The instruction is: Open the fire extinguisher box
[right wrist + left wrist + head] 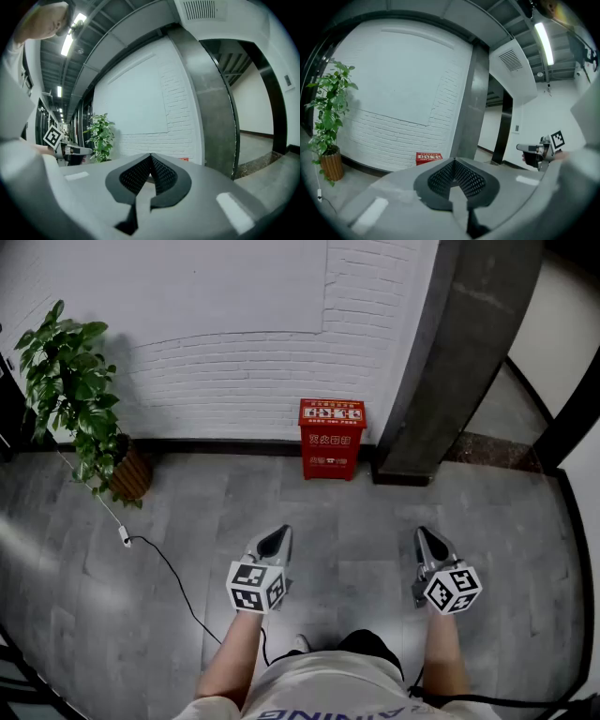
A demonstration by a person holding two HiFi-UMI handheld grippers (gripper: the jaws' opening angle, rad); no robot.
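Observation:
A red fire extinguisher box (332,439) stands on the floor against the white brick wall, lid down. It shows small in the left gripper view (428,158) and only as a red sliver past the jaws in the right gripper view (183,159). My left gripper (278,538) and right gripper (424,539) hang side by side well short of the box, both pointing toward it. Both are shut with nothing between the jaws. In the left gripper view the jaws (454,161) meet at the tip, and so do those in the right gripper view (150,156).
A potted plant (80,401) stands at the left by the wall, with a white cable (159,559) trailing across the grey tiled floor. A dark pillar (450,371) rises just right of the box. The person's legs and shirt show at the bottom.

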